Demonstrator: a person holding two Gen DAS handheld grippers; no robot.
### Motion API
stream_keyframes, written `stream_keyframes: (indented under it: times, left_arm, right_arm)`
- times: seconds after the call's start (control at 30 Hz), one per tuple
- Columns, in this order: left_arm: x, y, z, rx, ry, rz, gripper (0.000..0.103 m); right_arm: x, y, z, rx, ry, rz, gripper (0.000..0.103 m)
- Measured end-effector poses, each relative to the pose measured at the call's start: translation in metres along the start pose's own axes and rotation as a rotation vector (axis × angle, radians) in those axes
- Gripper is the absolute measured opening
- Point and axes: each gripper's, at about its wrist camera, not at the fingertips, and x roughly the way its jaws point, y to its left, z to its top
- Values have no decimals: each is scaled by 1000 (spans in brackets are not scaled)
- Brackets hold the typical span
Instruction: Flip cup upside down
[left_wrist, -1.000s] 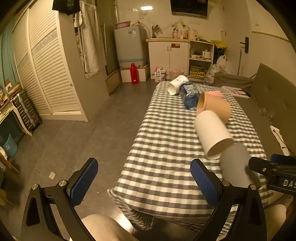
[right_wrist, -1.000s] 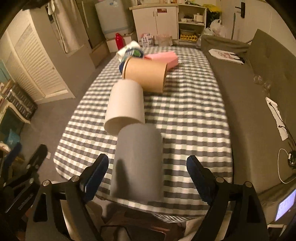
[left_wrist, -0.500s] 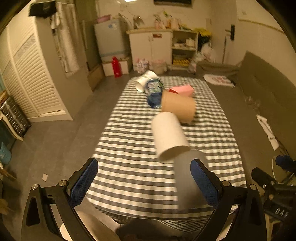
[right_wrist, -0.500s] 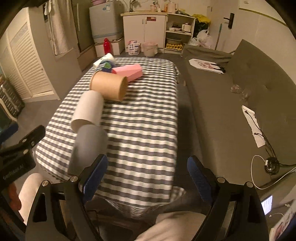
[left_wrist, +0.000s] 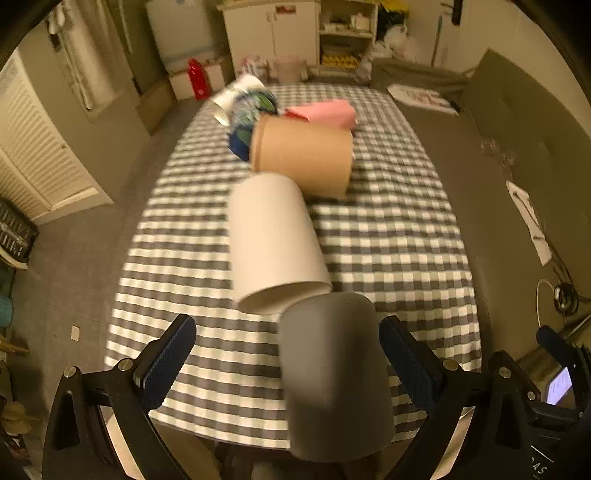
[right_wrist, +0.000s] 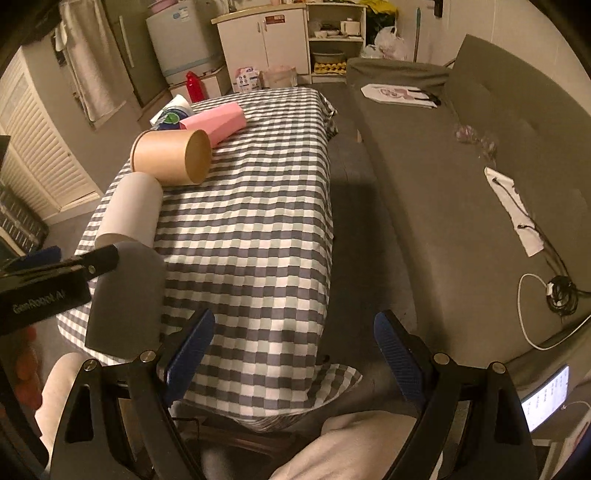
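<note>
1. Left gripper (left_wrist: 286, 354) is spread wide open with nothing in it. The grey cup (left_wrist: 332, 376) sits between its fingers but way closer to the right pad, no contact that I can see. Looks like the approach step, lining up for a grab.
2. That grey cup stands rim-down-looking at the near edge of the checked table (left_wrist: 406, 236), about 6 o'clock in the left wrist view. Can't really tell which end is open.
3. Just behind it, at 12 o'clock from the grey one, a white cup (left_wrist: 273, 240) lies on its side, then a brown cup (left_wrist: 301, 157), a blue patterned cup (left_wrist: 247, 110) and a pink cup (left_wrist: 325, 112) further back.
4. Next move, I'd guess: centre the fingers on the grey cup, close, lift, rotate.
5. Right gripper (right_wrist: 291, 350) is also wide open, empty, hanging over the table's right edge.
6. Room: white cabinet (right_wrist: 266, 40) at 12, grey sofa (right_wrist: 480, 166) at 3 o'clock.
</note>
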Motion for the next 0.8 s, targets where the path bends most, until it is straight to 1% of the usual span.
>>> stream_keyframes:
  times: [0.07, 0.13, 0.2, 0.23, 0.27, 0.3, 0.4, 0.47, 0.57, 0.8]
  left_arm:
    - [12, -1, 1, -5, 46, -18, 101]
    - [20, -2, 1, -14, 74, -40, 99]
    - [25, -4, 2, -13, 96, -80, 88]
    - [28, -5, 3, -14, 110, -98, 85]
    - [30, -6, 3, -17, 124, -121, 76]
    - [32, -7, 3, -18, 138, -146, 74]
    - [28, -11, 3, 18, 139, -144, 74]
    - [26, -10, 3, 15, 142, -148, 73]
    - [16, -8, 5, 12, 113, -164, 73]
    - [-14, -16, 9, 43, -16, -174, 73]
  right_arm:
    - [6, 0, 2, 2, 7, 10, 88]
    - [10, 0, 2, -1, 12, 12, 88]
    - [14, -1, 2, -2, 19, 13, 88]
    - [16, -1, 2, 0, 25, 15, 88]
    - [18, -2, 2, 4, 30, 16, 88]
    - [20, -3, 1, 9, 34, 16, 88]
    - [21, -8, 0, 29, 34, 13, 88]
    - [20, -12, 0, 41, 29, 9, 88]
    - [15, -16, 0, 53, 18, 1, 88]
    - [6, -15, 0, 62, -3, -12, 88]
